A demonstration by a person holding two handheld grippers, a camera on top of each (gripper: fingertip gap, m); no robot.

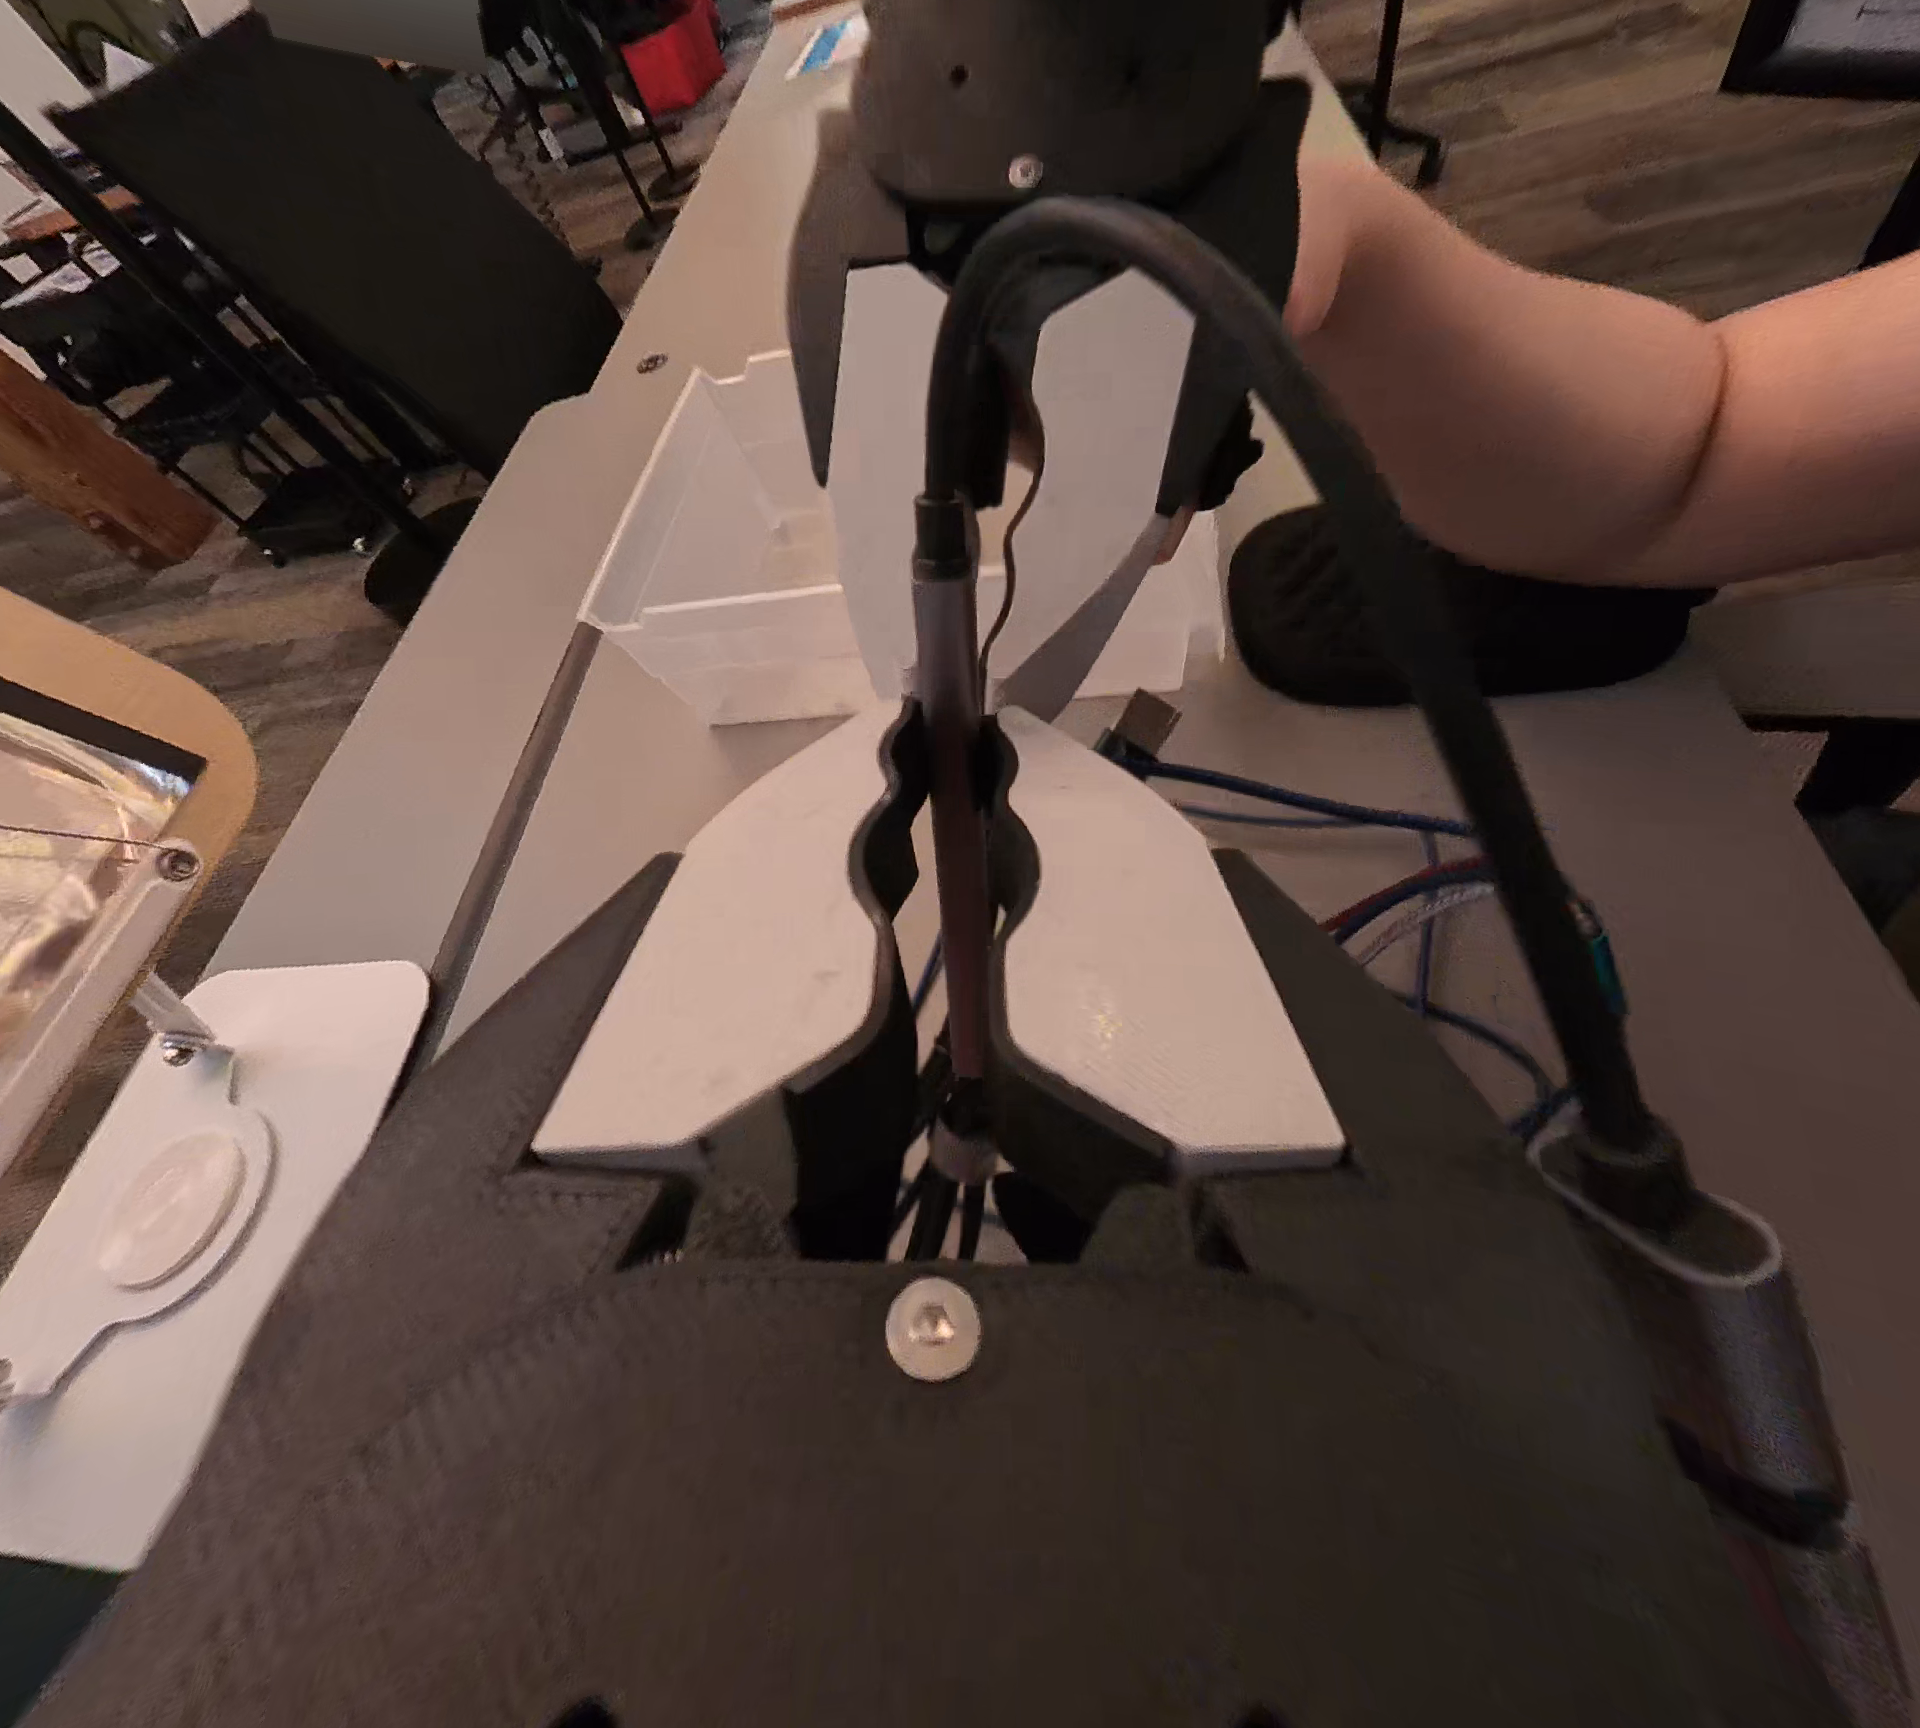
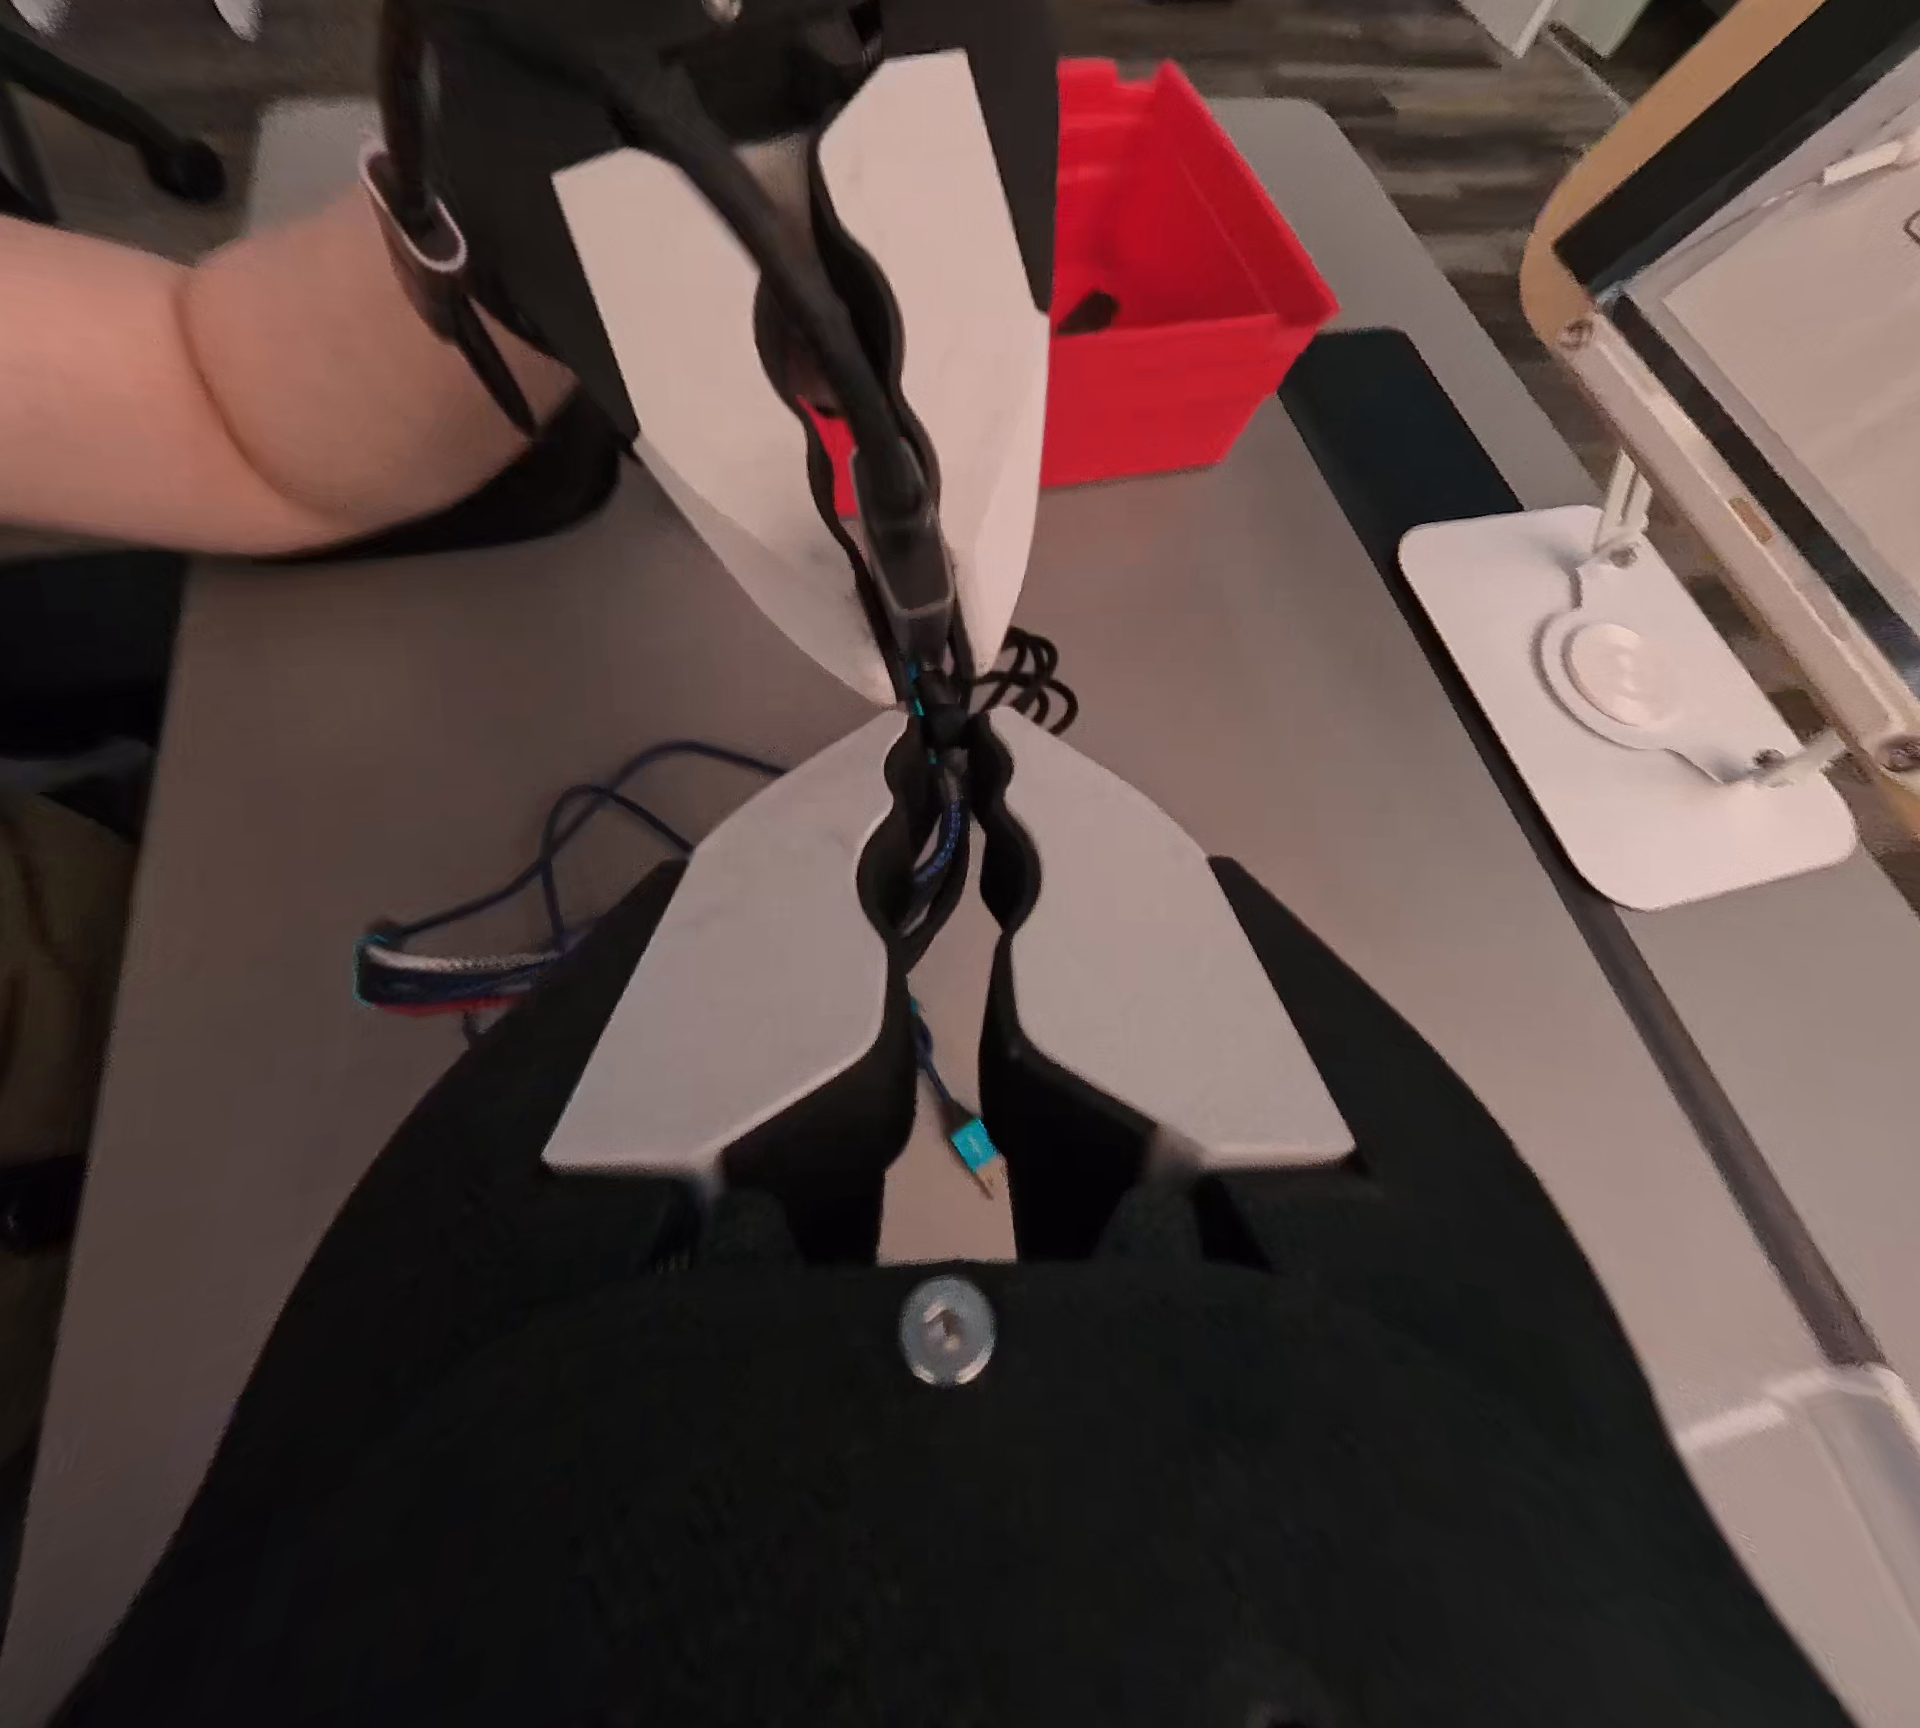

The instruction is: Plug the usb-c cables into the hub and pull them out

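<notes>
My left gripper point(image 1: 948, 728) is shut on a slim grey hub point(image 1: 943, 608), seen edge-on between its white fingers. A thick black lead point(image 1: 1496, 795) leaves the hub's upper end and arcs over to a strap on the gripper's right side. In the right wrist view the left gripper point(image 2: 909, 696) and hub point(image 2: 909, 556) come in from above. My right gripper point(image 2: 951, 743) is tip to tip with it, shut on a blue braided cable point(image 2: 940, 847) right at the hub's lower end. I cannot tell whether the plug is seated. A teal plug point(image 2: 971, 1146) lies on the table below.
A bundle of spare cables point(image 2: 447, 987) lies on the grey table point(image 2: 416, 639). A red bin point(image 2: 1174, 369) and a clear bin point(image 1: 727, 556) stand behind. A white stand base point(image 2: 1621, 691) is at the side. A person's forearm point(image 1: 1558, 452) reaches in.
</notes>
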